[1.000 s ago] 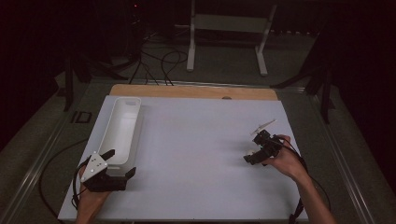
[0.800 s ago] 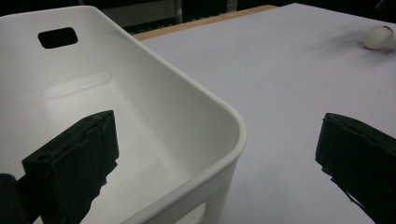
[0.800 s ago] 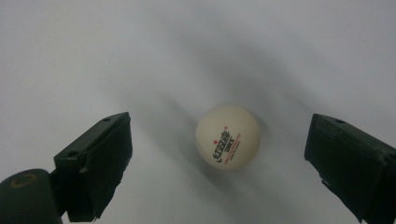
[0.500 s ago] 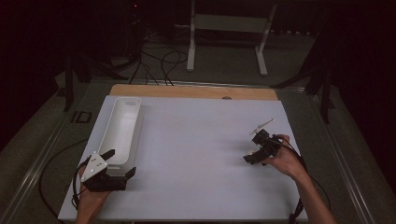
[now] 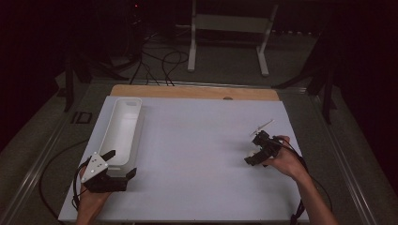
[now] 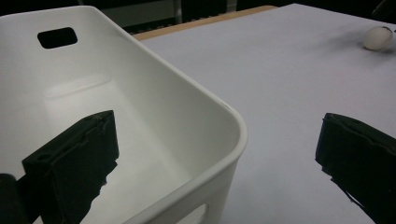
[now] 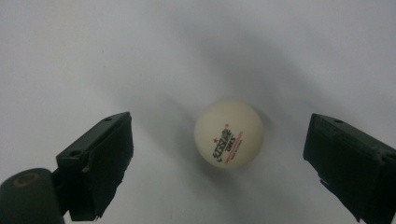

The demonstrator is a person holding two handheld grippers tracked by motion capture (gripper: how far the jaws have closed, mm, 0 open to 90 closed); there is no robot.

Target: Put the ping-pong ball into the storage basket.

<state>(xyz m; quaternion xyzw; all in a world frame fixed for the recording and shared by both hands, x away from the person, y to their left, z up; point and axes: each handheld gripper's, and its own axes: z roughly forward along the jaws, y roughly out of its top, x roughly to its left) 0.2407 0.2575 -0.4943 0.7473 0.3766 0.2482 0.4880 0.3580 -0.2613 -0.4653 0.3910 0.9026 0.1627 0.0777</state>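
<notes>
I count one ball, one bin and two grippers on the white table [image 5: 197, 154]. The single small cream-white plastic ping-pong ball [image 7: 229, 133], with red and dark print on its shell, lies on the bare table surface between the two black jaws of my right gripper [image 7: 219, 158]. Those jaws stand wide apart, one on each side of the ball, and neither touches it, so that tool is released and grasps nothing. In the high view the right gripper [image 5: 259, 150] sits at the right side of the table, well apart from the bin.

My left gripper [image 6: 215, 163] is also spread wide and holds nothing. One of its jaws hangs inside the long white rectangular plastic bin [image 6: 154, 107], the other outside over the table, so they straddle the bin's near corner wall without gripping it. The bin has a slot handle cut in its far end wall, and it lies lengthwise along the table's left side [image 5: 123, 126]. From the left gripper view the ball [image 6: 379, 38] shows far off across the table.
</notes>
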